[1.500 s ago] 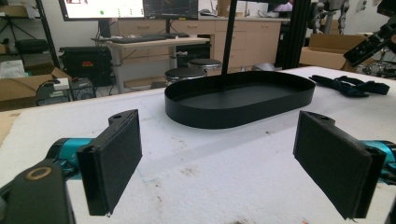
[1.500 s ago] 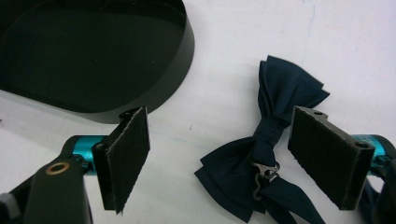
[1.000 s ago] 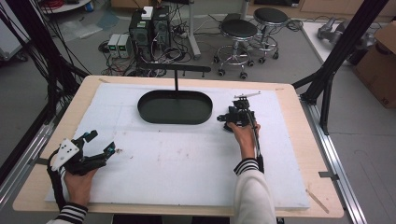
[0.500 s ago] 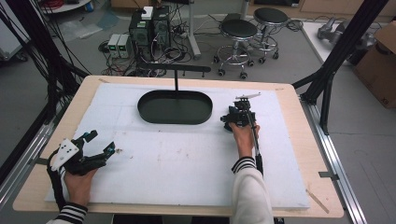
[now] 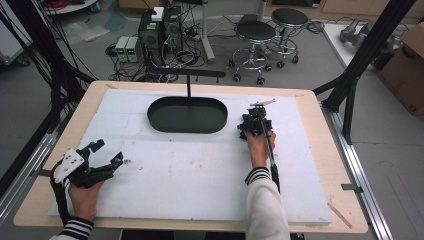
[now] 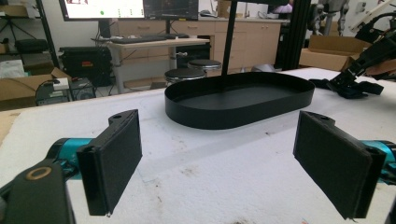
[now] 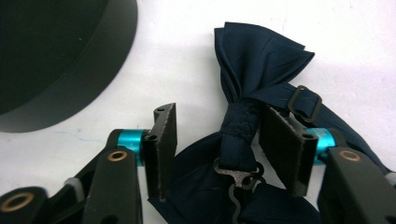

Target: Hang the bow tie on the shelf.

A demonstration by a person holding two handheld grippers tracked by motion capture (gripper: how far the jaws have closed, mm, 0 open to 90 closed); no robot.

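Right tool (image 7: 217,140): positioned over a navy bow tie (image 7: 261,60) on the white worktop (image 5: 200,170), right of centre in the high view, just right of the black oval tray (image 5: 187,115). Jaws half-closed, just been closing, with the bow tie's centre knot (image 7: 238,126) between them. Right pad (image 7: 285,144) close against the knot and strap; left pad (image 7: 163,149) at the edge of the lower wing, a narrow gap left to the knot. Firm pressing on the fabric: cannot tell.

Bow tie long axis in the right gripper view: from bottom centre up to the upper right of the frame, one wing fanned toward the upper right, the other wing low between the jaws. Metal hook (image 7: 238,179) and strap buckle (image 7: 306,102) beside the knot. Lying flat on the worktop, apart from the tray wall.

Left tool (image 5: 95,160): lower left of the high view, resting on the worktop, held in the left hand (image 5: 85,197). Jaws wide apart, nothing between the pads (image 6: 114,158), aimed toward the tray (image 6: 243,100).
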